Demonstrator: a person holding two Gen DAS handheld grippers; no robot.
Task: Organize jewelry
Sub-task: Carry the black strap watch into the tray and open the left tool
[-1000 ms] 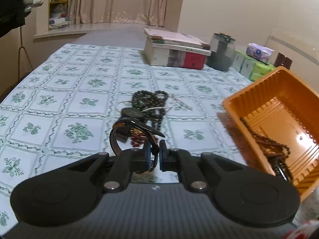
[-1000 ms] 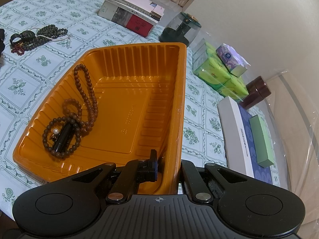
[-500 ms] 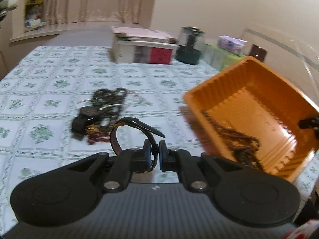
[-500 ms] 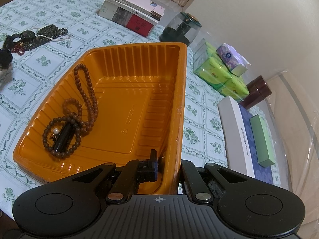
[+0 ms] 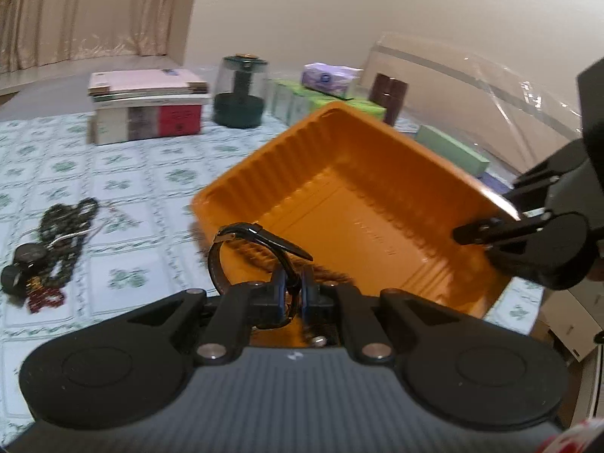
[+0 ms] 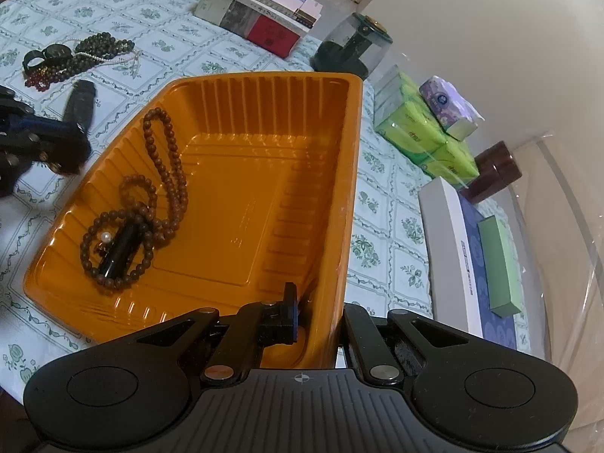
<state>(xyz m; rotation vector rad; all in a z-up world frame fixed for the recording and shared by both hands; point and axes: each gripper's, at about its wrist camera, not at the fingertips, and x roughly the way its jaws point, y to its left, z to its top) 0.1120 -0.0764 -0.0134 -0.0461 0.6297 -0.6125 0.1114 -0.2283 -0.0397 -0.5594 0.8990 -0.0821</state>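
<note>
Orange plastic, ribbed along its walls: the tray (image 6: 351, 158) is the landmark here, sitting on a green-and-white floral tablecloth (image 6: 124, 11). At the tray's nearest wall, the right gripper (image 6: 319, 313) has its jaws closed on the rim, one finger inside and one outside, steadying it. The left gripper (image 5: 292, 294), jaws pinched narrow on a dark leather watch strap (image 5: 222, 264) that loops up between them, has swung over from the jewelry pile within the last second and now hangs at the tray's left edge, the strap just above the tray floor. That suggests the carry is nearly done and only the release into the tray remains. Already lying in the left part of the tray is a brown bead necklace (image 6: 166, 173) coiled around a small dark cylinder (image 6: 120, 251) with a white pearl beside it. These lie under the likely drop spot, so the strap may land on them; nothing else blocks the way. Farther left of the tray, well apart on the cloth, the remaining pile (image 6: 71, 58) waits: dark green beads, a red bead bracelet, a black watch and a thin pale chain. Beyond the tray stand stacked books (image 6: 260, 15) and a dark glass jar (image 6: 353, 47); to its right, green tissue packs (image 6: 426, 132), a brown cup and flat boxes
</note>
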